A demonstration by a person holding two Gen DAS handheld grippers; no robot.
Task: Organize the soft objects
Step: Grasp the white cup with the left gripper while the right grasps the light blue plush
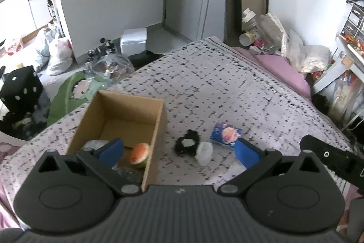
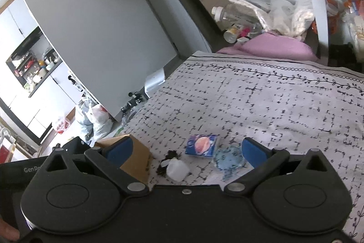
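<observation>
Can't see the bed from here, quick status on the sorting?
Both grippers open, empty: left gripper, right gripper. Watermelon toy in cardboard box. Blue packet, white piece, black scrunchie on bedspread. Nothing blocking.

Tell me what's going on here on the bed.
A person holds a gripper in each hand over a patterned bedspread, sorting small soft items into a cardboard box. The box already holds a watermelon-slice toy and something pale behind the left finger. Outside it lie a black fuzzy item, a translucent white piece, a blue packet with a planet picture and a light blue crumpled thing. The left gripper and right gripper are both open and empty.
</observation>
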